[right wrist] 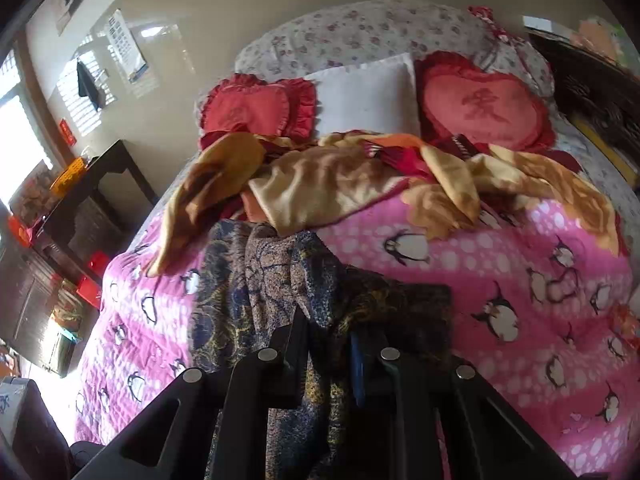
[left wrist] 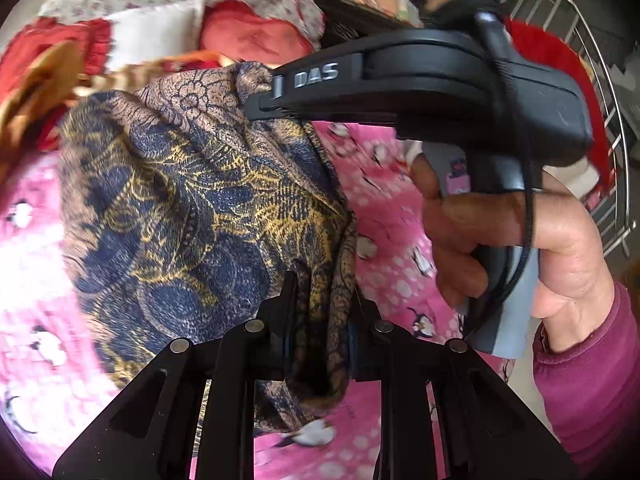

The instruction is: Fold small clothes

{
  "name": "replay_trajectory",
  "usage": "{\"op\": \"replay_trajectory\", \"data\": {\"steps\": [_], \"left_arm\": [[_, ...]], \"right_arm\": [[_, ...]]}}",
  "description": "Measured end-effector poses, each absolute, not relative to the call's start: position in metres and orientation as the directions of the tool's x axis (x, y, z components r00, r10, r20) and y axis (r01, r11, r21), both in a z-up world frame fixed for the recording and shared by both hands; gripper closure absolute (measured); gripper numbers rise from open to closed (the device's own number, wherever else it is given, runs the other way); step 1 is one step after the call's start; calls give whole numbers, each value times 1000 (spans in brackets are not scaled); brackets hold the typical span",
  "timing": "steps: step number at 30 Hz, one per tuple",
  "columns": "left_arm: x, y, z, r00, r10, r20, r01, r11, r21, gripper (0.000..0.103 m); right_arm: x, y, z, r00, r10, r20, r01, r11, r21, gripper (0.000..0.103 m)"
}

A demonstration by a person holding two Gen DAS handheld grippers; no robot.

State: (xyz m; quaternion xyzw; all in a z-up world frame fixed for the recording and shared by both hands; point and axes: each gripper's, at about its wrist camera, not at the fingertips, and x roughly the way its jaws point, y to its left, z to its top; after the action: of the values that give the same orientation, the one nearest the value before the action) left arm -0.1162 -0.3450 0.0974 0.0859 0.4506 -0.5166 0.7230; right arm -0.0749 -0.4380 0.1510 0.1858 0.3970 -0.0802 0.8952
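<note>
above the pink penguin bedspread (right wrist: 500,264) a dark paisley garment (left wrist: 192,200) is held up by 2 grippers at once. the left gripper (left wrist: 322,320) is seen narrowed, with a bunched edge of the cloth pinched between its jaws, the fabric spilling below the pads. the right gripper (right wrist: 330,336) is likewise nearly closed on another part of the same garment (right wrist: 260,280), and its black body appears in the left wrist view with a person's hand (left wrist: 520,236) wrapped round the handle. most of the cloth hangs and drapes between the 2 grips, part of it trailing on the bedspread; how much is lifted clear cannot be told. behind it a tan blanket (right wrist: 340,184) and 2 red heart cushions (right wrist: 484,100) are heaped near the head of the bed. the step in hand is judged to be the carrying over of a held edge to make a fold, or a spreading before it; which of these cannot be settled. next, the 2 pinched points would need to be kept level and taut, brought down onto a bare stretch of bedspread, and released only once the layers lie aligned.
</note>
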Motion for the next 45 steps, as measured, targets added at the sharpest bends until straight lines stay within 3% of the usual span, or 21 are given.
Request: {"op": "replay_trajectory", "data": {"steps": [4, 5, 7, 8, 12, 14, 16, 17, 18, 19, 21, 26, 27, 28, 30, 32, 35, 37, 41, 43, 45], "left_arm": [[-126, -360, 80, -35, -625, -779, 821, 427, -380, 85], [-127, -357, 80, -55, -619, -783, 823, 416, -386, 84], [-126, -344, 89, -22, -622, -783, 842, 411, -350, 84], [-128, -335, 94, 2, -628, -779, 853, 408, -326, 83], [-120, -293, 106, 115, -628, -769, 849, 465, -252, 62], [-108, -277, 102, 178, -605, -776, 832, 514, -209, 62], [-98, -268, 92, 217, -561, -799, 808, 563, -176, 62], [-91, -264, 86, 231, -537, -812, 791, 589, -164, 62], [-86, -267, 80, 244, -517, -821, 776, 611, -155, 62], [-82, -263, 75, 252, -503, -827, 763, 628, -150, 62], [-78, -254, 62, 248, -477, -843, 744, 651, -149, 62], [-72, -250, 37, 230, -430, -873, 719, 679, -145, 62], [-70, -251, 40, 235, -434, -870, 720, 678, -144, 62], [-69, -248, 45, 246, -449, -859, 722, 676, -147, 62], [-63, -248, 55, 277, -469, -839, 722, 677, -141, 62], [-52, -257, 62, 303, -475, -826, 716, 685, -131, 62], [-32, -270, 75, 338, -493, -801, 703, 698, -133, 62], [-20, -280, 79, 368, -491, -790, 695, 710, -118, 55], [-4, -297, 77, 394, -479, -785, 685, 722, -97, 50], [1, -303, 70, 386, -459, -800, 684, 725, -86, 50], [1, -306, 64, 379, -456, -805, 683, 725, -90, 50]], "right_arm": [[-89, -468, 113, 610, 11, -793, 350, 893, 281, 85], [-92, -475, 104, 598, 40, -800, 362, 877, 314, 81], [-104, -485, 97, 623, 64, -780, 387, 840, 379, 62], [-110, -491, 97, 656, 82, -751, 385, 819, 426, 59], [-109, -502, 96, 735, 178, -655, 340, 738, 582, 46], [-97, -500, 92, 732, 174, -659, 342, 743, 576, 41], [-81, -493, 87, 710, 173, -683, 347, 758, 552, 42], [-76, -489, 88, 703, 161, -693, 347, 772, 532, 48], [-73, -484, 91, 704, 116, -701, 353, 799, 487, 70], [-73, -480, 97, 706, 63, -706, 361, 825, 435, 82], [-75, -476, 105, 712, -8, -702, 387, 839, 382, 87], [-77, -488, 78, 653, -79, -753, 502, 789, 353, 88], [-78, -491, 74, 646, -71, -760, 511, 780, 361, 83], [-83, -492, 77, 646, -76, -760, 524, 768, 368, 69], [-97, -494, 91, 653, -124, -747, 545, 761, 351, 59], [-112, -487, 109, 677, -134, -723, 522, 781, 344, 59], [-134, -462, 124, 707, -37, -706, 416, 829, 373, 59], [-146, -441, 124, 705, -25, -709, 375, 862, 343, 59], [-164, -404, 102, 660, -16, -751, 322, 909, 264, 61], [-169, -395, 83, 596, -77, -799, 338, 927, 162, 72], [-171, -398, 59, 508, -113, -854, 386, 916, 109, 74]]}}
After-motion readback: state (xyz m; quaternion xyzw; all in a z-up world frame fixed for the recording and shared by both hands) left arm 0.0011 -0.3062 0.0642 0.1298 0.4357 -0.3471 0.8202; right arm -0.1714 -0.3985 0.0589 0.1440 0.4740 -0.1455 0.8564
